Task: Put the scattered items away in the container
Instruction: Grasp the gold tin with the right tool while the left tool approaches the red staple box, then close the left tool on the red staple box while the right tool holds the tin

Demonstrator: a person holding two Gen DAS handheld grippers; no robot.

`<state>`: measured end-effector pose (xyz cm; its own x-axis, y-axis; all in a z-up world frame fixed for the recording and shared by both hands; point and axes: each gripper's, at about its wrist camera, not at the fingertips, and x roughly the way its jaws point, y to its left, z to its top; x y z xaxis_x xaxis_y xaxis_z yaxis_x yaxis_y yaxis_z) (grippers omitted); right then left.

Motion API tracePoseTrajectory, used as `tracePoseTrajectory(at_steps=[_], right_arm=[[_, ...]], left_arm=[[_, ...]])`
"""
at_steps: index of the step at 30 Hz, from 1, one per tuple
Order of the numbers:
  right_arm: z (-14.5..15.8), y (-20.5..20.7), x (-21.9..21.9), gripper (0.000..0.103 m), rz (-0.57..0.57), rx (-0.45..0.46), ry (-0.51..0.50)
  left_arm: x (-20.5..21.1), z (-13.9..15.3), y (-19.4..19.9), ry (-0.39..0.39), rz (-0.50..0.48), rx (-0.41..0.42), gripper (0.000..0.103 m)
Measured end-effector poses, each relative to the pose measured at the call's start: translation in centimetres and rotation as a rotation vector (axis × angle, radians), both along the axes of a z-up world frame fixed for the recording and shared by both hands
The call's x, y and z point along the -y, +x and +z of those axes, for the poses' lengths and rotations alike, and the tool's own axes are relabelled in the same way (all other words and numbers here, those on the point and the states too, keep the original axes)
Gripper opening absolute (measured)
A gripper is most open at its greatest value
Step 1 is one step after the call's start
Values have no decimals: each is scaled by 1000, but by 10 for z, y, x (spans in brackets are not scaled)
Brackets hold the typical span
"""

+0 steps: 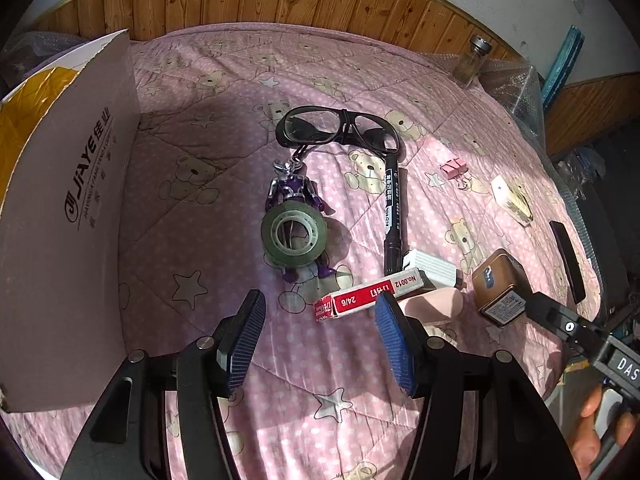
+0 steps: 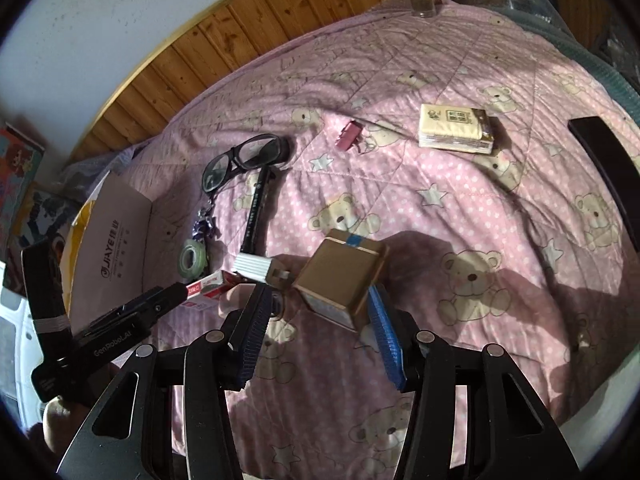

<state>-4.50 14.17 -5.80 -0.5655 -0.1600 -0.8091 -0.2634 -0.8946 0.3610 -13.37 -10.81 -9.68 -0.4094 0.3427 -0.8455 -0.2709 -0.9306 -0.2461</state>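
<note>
A brown tin box [image 2: 340, 276] lies on the pink quilt between the fingers of my right gripper [image 2: 318, 328], which is open; its right finger is against the tin's side and the left finger stands apart. My left gripper [image 1: 320, 340] is open and empty, just short of a red staples box [image 1: 368, 296]. Beyond that lie a pink eraser [image 1: 434, 304], a white ridged item [image 1: 434, 268], a black marker [image 1: 392, 216], a green tape roll [image 1: 294, 236] on a purple keychain figure [image 1: 296, 192], and black goggles [image 1: 340, 128]. The cardboard box [image 1: 68, 200] stands open at the left.
A pink binder clip [image 2: 350, 134] and a tissue pack [image 2: 456, 128] lie farther out on the quilt [image 2: 400, 200]. A glass jar [image 1: 474, 60] stands at the far edge by the wood panelling. A black curved object [image 2: 608, 168] rests at the right. A hand [image 1: 604, 428] holds the right gripper.
</note>
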Motion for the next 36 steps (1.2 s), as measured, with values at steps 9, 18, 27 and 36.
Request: tracePoseTrajectory(at_steps=[9, 18, 27, 36], right_arm=[[-40, -28, 10, 62, 42, 88, -41], [-59, -45, 25, 65, 38, 166, 53], [-49, -34, -6, 52, -8, 144, 63], [-51, -30, -14, 53, -32, 137, 91]], left_arm=[[-25, -12, -6, 96, -146, -7, 43], [-24, -12, 0, 104, -182, -1, 41], [-29, -17, -5, 128, -244, -9, 45], [-11, -7, 1, 63, -277, -51, 45]])
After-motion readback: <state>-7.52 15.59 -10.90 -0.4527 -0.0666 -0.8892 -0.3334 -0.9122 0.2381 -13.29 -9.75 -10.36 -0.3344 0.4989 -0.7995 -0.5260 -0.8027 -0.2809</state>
